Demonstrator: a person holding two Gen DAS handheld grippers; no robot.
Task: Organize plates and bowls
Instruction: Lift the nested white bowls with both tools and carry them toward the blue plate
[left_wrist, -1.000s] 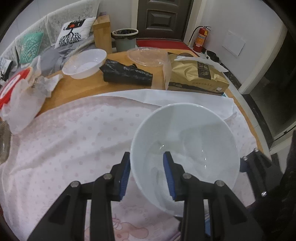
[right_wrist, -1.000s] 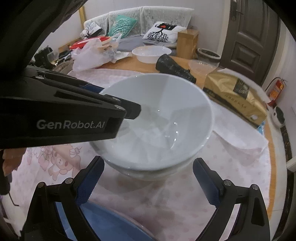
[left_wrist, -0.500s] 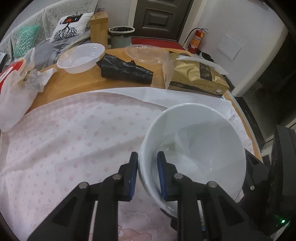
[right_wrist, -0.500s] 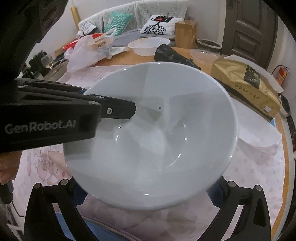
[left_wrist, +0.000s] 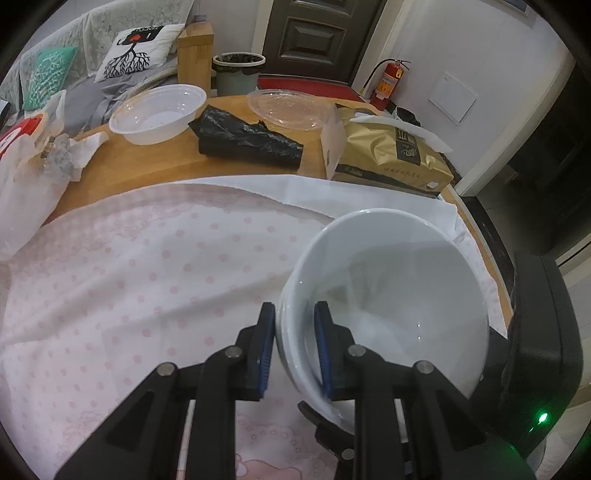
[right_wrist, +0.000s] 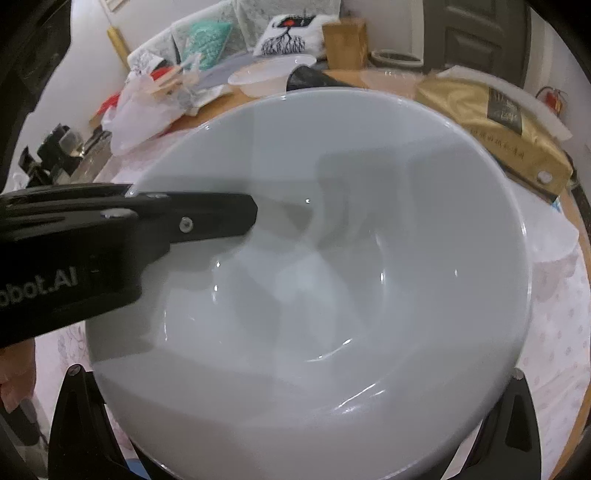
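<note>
Left wrist view: the left gripper (left_wrist: 294, 345) is clamped on the near-left rim of the white bowl (left_wrist: 399, 295), one blue pad outside the wall and one inside. Pinching the rim this way lets the bowl be carried while its hollow stays clear. The bowl hangs tilted over the right part of the pink dotted cloth (left_wrist: 147, 280). A second rim line shows just below the clamped edge, so there may be two nested bowls; the view does not settle it. Far across the wooden table (left_wrist: 155, 166) sit a clear plastic bowl (left_wrist: 159, 107), a black bag (left_wrist: 247, 142) and a gold package (left_wrist: 391, 155). The bowl's underside is hidden, and the dark body at the right edge is cut off.

Right wrist view: the bowl (right_wrist: 332, 295) fills nearly the whole picture, the left gripper's finger (right_wrist: 207, 216) reaching in over its left rim. The right gripper (right_wrist: 295, 435) stands spread wide, gripping nothing, its fingers flanking the bowl low at left and right, probably ready to steady it. Its pads are covered by the bowl, so contact cannot be judged.
</note>
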